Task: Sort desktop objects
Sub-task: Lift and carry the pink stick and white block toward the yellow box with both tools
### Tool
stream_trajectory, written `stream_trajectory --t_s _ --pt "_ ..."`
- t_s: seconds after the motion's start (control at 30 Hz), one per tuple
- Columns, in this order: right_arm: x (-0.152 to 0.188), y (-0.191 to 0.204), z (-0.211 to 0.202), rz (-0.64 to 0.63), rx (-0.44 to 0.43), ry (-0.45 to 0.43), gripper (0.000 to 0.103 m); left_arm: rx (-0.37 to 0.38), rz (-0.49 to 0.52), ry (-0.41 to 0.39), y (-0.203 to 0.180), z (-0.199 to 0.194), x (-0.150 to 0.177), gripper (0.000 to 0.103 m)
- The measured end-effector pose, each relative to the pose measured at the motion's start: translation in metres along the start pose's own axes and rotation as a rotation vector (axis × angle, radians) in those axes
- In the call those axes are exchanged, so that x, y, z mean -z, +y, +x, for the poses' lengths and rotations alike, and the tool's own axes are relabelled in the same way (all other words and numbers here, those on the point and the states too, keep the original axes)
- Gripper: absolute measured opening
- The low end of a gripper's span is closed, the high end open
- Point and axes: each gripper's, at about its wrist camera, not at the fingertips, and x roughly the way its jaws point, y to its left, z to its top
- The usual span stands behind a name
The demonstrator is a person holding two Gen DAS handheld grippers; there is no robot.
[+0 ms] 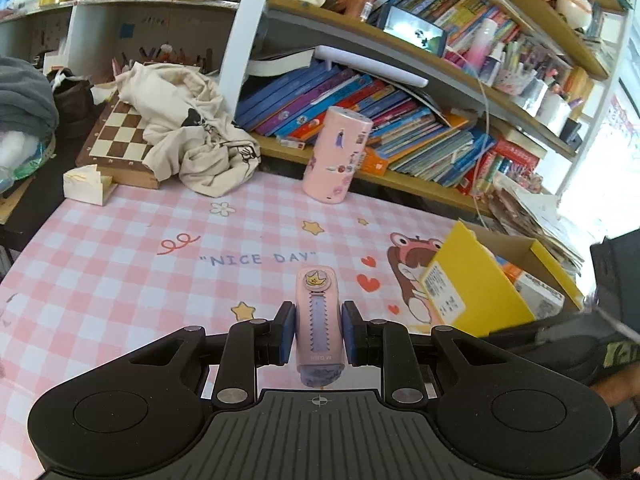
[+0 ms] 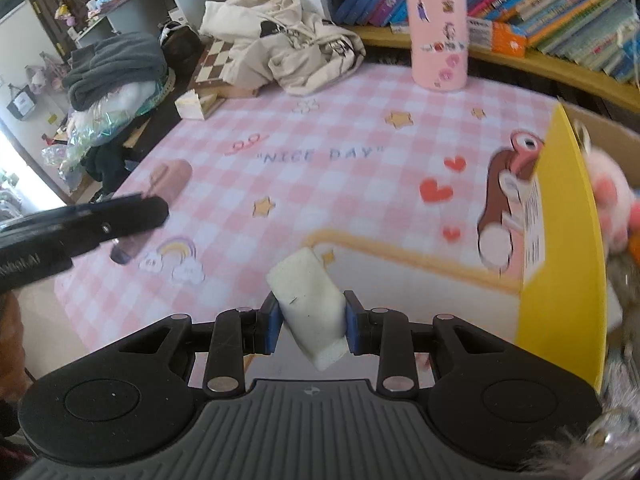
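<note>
My left gripper [image 1: 318,330] is shut on a small pink device with a crown sticker and a toothed slot [image 1: 319,316], held above the pink checked mat [image 1: 160,280]. My right gripper [image 2: 310,326] is shut on a white eraser-like block [image 2: 308,304], held over the mat just left of the yellow cardboard box [image 2: 560,248]. The box also shows at the right of the left wrist view [image 1: 476,284] with small items inside. In the right wrist view the left gripper [image 2: 132,216] shows at the left, blurred, with the pink device [image 2: 168,178] in it.
A tall pink stickered cylinder [image 1: 336,156] stands at the mat's far edge. A cream cloth [image 1: 192,136] lies over a chessboard [image 1: 120,136] at the back left, with a small white box [image 1: 86,184] beside it. Book shelves [image 1: 400,120] run behind. A pink plush [image 2: 612,200] sits in the yellow box.
</note>
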Motion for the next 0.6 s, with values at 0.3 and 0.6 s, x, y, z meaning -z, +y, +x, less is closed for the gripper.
stream_trajectory --t_s 0.3,0.6 --pt "0.029 0.005 -0.014 0.056 0.008 -0.007 0.029 0.007 0.008 -0.004 -0.006 -0.025 0.017 0.023" --pt "0.038 0.023 -0.024 0.020 0.002 -0.024 0.029 0.003 0.002 -0.033 -0.007 -0.048 0.027 0.023"
